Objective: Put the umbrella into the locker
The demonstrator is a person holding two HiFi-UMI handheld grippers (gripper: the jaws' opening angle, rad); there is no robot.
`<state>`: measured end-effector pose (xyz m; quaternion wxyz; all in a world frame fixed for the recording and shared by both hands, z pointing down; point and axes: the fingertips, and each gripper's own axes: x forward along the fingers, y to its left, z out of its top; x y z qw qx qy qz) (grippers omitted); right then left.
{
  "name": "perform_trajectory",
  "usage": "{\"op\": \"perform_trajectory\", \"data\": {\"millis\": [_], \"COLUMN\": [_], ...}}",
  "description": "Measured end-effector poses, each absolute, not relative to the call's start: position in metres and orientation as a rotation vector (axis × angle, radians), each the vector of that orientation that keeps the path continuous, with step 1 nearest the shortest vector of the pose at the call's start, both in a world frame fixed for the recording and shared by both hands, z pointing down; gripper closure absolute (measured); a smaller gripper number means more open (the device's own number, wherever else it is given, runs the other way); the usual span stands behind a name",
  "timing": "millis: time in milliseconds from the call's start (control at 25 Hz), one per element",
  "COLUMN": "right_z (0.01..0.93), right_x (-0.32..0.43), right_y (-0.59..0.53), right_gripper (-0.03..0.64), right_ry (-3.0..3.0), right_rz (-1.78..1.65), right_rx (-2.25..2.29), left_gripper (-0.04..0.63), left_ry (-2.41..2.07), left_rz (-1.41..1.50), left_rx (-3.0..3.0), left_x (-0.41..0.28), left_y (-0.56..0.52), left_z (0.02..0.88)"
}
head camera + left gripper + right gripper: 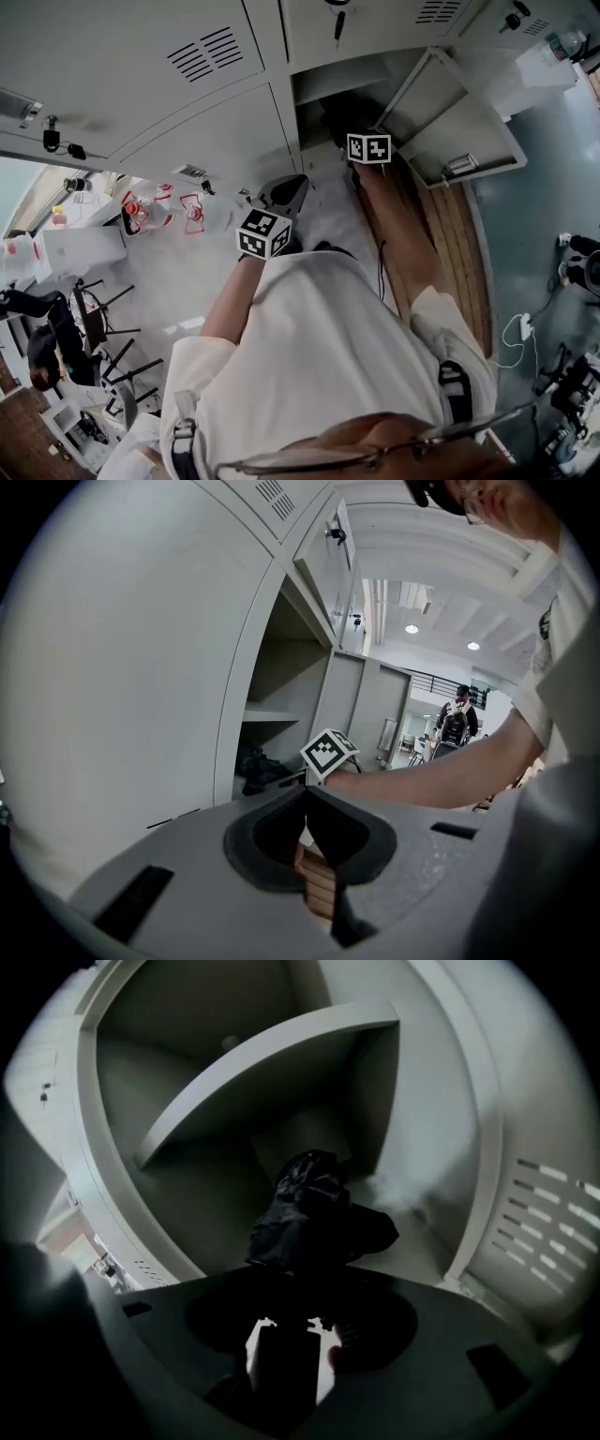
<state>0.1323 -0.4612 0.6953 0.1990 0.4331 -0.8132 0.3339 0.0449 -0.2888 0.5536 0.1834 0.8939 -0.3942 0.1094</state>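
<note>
Item: one black folded umbrella (314, 1213), held inside the one open locker (427, 1101). Surroundings, as we recorded them: a single shelf (272, 1063) crossed the compartment just above the umbrella. The locker's one door (455, 122) stood swung out at the right of the opening. Closed grey doors with two vent grilles (206, 53) flanked it in the head view. Wooden boards (455, 244) ran along the floor below the door. One person with a backpack (457, 722) stood far off down the room. The wearer's right arm (441, 772) reached across in front of the left gripper (306, 794) toward the opening. We counted two grippers and two marker cubes, a right cube (368, 147) at the locker mouth and a left cube (264, 232) nearer the body. Orientation: the umbrella's long axis ran straight away from the right gripper (286, 1335) into the compartment. Its bunched canopy end pointed toward the rear wall below the shelf, and its near end sat at the jaws. Whether it touched the compartment floor we could not tell. Claws: the right gripper's jaws were clamped on the umbrella's dark near end. The left gripper's jaws were closed together with nothing between them, outside the locker.
</note>
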Motion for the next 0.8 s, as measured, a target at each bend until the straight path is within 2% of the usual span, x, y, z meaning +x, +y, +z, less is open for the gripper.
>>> {"op": "perform_trajectory", "data": {"millis": [240,560,800], "right_z": [0.708,0.718,0.718], "right_x": [0.131,0.13,0.132], "right_y": [-0.486,-0.503,-0.505], "right_gripper": [0.39,0.373,0.288], "right_ry": [-2.16,-2.112,-2.104], "right_rz": [0.715,0.599,0.441], "right_rx": [1.201,1.213,1.207], "left_gripper": [0.591,0.591,0.591], "left_ry": [-1.116,-1.132,-1.13], "left_rz": [0.322,0.328,0.332], "left_rx": [2.51,2.502,2.492], "left_x": [0.041,0.031,0.029], "left_y": [-0.295,-0.305,-0.306], "left_z": [0.558,0.557,0.561]}}
